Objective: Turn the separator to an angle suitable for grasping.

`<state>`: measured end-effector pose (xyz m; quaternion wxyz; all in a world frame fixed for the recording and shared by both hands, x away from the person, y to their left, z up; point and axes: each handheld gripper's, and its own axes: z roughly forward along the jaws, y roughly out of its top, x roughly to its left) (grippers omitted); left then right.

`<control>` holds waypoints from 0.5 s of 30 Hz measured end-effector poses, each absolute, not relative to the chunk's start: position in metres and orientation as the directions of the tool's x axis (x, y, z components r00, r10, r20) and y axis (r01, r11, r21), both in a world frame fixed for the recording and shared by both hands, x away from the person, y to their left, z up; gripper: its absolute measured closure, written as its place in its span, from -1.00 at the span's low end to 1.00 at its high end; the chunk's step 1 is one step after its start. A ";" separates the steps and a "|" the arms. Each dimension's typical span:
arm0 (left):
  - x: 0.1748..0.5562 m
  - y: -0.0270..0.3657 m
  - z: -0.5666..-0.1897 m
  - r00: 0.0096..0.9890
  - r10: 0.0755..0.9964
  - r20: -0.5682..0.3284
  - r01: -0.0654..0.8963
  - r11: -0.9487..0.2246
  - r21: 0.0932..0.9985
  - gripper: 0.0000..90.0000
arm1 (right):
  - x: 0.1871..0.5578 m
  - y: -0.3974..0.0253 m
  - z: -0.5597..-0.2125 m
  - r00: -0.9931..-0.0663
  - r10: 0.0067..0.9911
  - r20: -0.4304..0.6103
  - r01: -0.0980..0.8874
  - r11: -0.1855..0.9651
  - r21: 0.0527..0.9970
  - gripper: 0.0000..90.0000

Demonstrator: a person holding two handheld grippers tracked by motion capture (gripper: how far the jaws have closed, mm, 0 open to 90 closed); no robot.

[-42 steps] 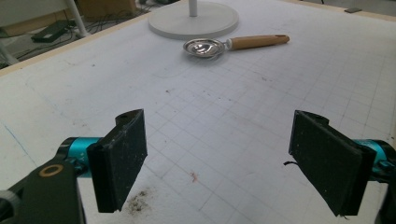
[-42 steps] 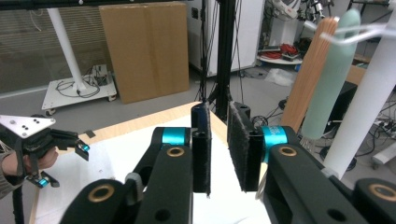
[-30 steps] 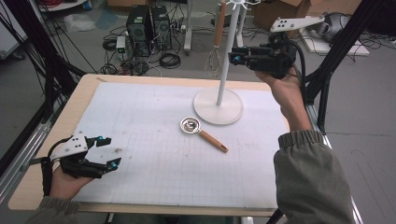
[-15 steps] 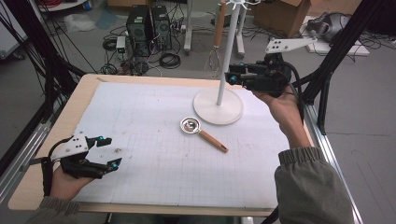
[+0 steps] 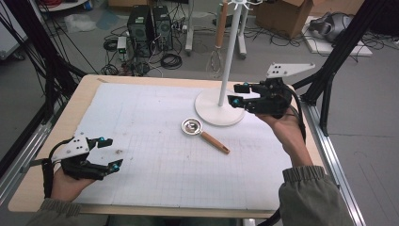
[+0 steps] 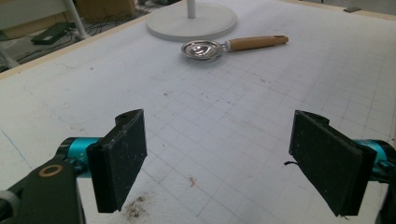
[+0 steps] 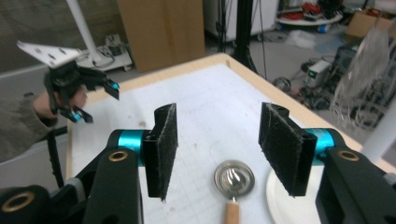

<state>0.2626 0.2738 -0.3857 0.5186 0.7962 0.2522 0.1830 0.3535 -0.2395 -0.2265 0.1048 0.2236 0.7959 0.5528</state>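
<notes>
Left gripper (image 5: 104, 153): near table corner, jaws spread wide, holding nothing, resting low over the white grid mat (image 5: 141, 141). Strainer spoon (image 5: 205, 135) (steel bowl, wooden handle): lying flat mid-mat, just beside the round base of the white stand (image 5: 220, 107), apart from both grippers. Right gripper (image 5: 237, 93): raised above the stand's base, jaws parted and empty, strainer bowl (image 7: 234, 179) seen below between them.
</notes>
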 end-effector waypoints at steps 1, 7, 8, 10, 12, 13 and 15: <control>0.262 0.274 -0.386 0.804 0.594 0.029 0.214 -0.334 0.918 -0.57 | 0.353 -0.241 -0.230 -0.874 0.479 0.084 0.248 0.291 0.924 0.00; 0.262 0.273 -0.386 0.802 0.597 0.028 0.216 -0.333 0.918 -0.57 | 0.346 -0.245 -0.253 -0.863 0.495 0.099 0.276 0.300 0.913 -0.06; 0.262 0.273 -0.386 0.801 0.598 0.028 0.217 -0.334 0.918 -0.57 | 0.346 -0.245 -0.256 -0.862 0.496 0.100 0.279 0.301 0.912 -0.06; 0.261 0.273 -0.386 0.800 0.600 0.029 0.218 -0.335 0.917 -0.57 | 0.344 -0.246 -0.263 -0.859 0.501 0.107 0.291 0.305 0.907 -0.06; 0.261 0.273 -0.386 0.799 0.601 0.028 0.221 -0.336 0.916 -0.57 | 0.344 -0.246 -0.271 -0.856 0.504 0.114 0.300 0.305 0.904 -0.08; 0.261 0.273 -0.387 0.798 0.601 0.029 0.220 -0.336 0.916 -0.57 | 0.343 -0.246 -0.275 -0.855 0.504 0.120 0.306 0.303 0.903 -0.08; 0.261 0.272 -0.386 0.798 0.601 0.033 0.217 -0.339 0.915 -0.57 | 0.342 -0.246 -0.284 -0.851 0.511 0.123 0.316 0.310 0.897 -0.09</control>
